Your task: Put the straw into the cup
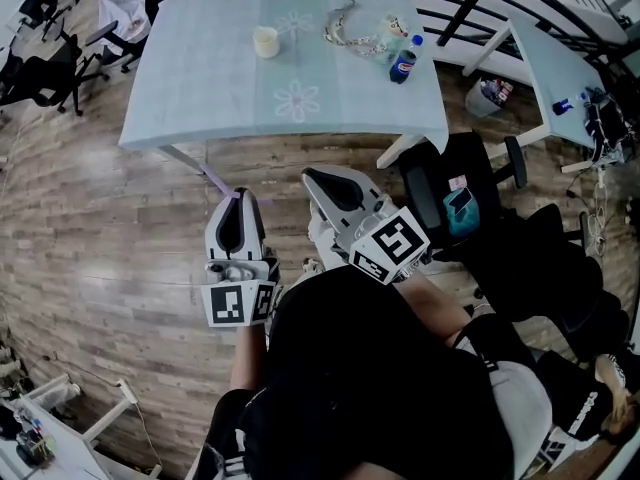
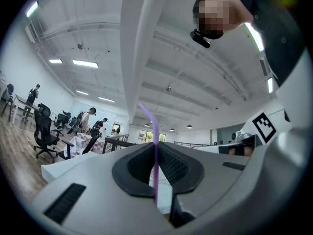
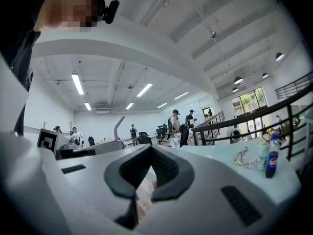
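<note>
In the head view my left gripper [image 1: 240,198] is shut on a thin purple straw [image 1: 218,181], which sticks out forward and to the left over the wooden floor. The left gripper view shows the straw [image 2: 155,131] pinched upright between the black pads, its bent tip leaning left. To its right, my right gripper [image 1: 313,177] has its jaws together with nothing between them. Its own view shows the same and catches the straw's tip [image 3: 119,125] at the left. The small cream cup [image 1: 265,41] stands on the light blue table [image 1: 200,88], well ahead of both grippers.
A cola bottle [image 1: 403,63] and a clear plastic heap [image 1: 350,28] sit on the table right of the cup. A black office chair [image 1: 450,198] stands just right of my right gripper. More chairs [image 1: 40,73] are at far left, another table [image 1: 560,68] at right.
</note>
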Demonstrator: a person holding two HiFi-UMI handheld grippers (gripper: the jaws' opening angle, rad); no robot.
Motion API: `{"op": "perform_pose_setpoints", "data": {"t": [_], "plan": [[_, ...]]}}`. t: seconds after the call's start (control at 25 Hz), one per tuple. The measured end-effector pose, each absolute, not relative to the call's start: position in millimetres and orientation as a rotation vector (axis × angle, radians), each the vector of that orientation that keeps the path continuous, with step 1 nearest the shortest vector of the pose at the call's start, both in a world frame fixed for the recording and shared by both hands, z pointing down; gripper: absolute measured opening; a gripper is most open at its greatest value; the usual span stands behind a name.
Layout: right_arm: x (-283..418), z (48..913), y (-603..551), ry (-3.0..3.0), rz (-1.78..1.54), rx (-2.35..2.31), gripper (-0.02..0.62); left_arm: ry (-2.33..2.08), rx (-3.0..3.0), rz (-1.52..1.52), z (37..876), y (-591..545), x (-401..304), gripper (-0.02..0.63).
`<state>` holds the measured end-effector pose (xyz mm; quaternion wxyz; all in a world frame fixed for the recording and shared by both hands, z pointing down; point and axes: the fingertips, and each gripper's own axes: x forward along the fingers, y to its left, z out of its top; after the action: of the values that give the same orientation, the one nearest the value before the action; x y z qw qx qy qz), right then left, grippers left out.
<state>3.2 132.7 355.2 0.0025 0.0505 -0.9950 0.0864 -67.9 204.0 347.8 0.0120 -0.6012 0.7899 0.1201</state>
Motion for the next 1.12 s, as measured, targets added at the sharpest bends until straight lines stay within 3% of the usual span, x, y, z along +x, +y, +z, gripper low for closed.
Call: {"op": "perform_pose_setpoints", "data": {"t": [1.12], "plan": [[-135, 358, -71, -3.142, 0.381, 0.201, 0.008, 2.449, -1.939, 0.348, 343, -9, -207, 0.029]]}}
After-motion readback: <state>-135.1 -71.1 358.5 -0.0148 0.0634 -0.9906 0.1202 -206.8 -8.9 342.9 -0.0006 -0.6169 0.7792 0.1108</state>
